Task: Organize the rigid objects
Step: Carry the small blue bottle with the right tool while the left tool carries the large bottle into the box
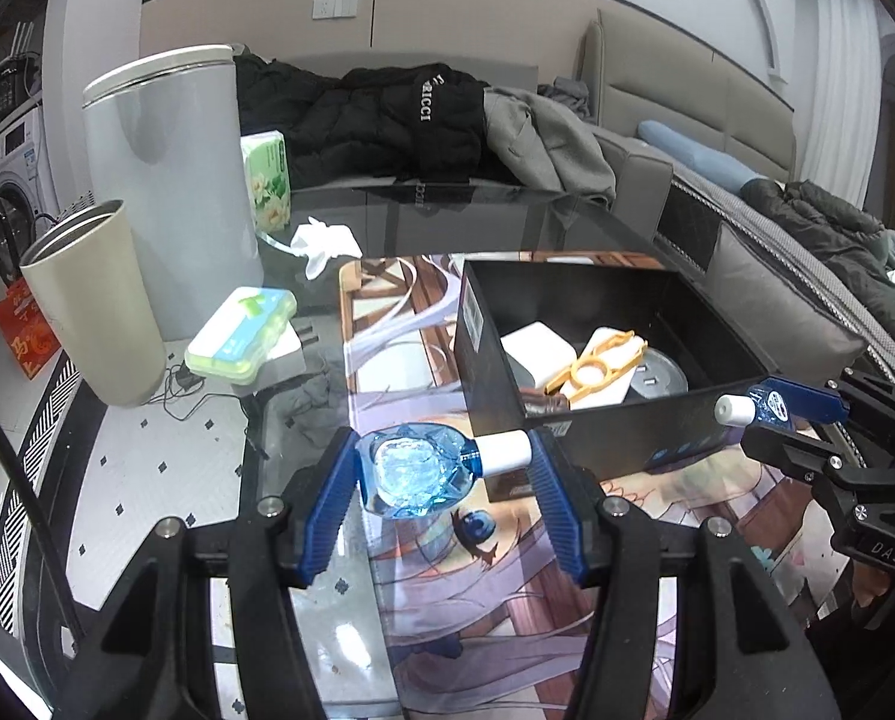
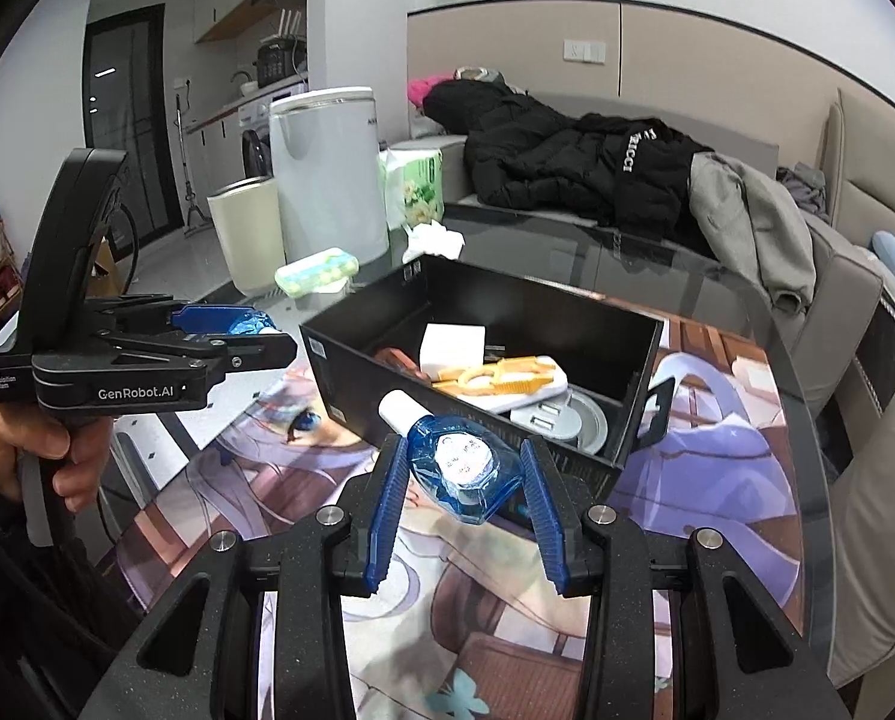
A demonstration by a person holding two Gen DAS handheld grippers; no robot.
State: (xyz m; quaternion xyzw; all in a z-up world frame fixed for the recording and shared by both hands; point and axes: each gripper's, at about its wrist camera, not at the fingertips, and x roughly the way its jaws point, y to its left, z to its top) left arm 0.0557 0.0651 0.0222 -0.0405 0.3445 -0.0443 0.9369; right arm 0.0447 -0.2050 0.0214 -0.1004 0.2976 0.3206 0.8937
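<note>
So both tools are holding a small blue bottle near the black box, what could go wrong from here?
1. The left tool grips its blue bottle end to end, one pad on the white cap; it could pivot or pop out.
2. The right tool holds its bottle tilted, so it might slip.
3. The black box already holds a yellow tool and white blocks; a dropped bottle could bounce off them.

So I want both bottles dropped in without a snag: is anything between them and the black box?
Nothing visible blocks either. The left gripper holds one blue bottle and the right gripper the other, both just short of the black box's near wall. It is open-topped, partly filled.
</note>
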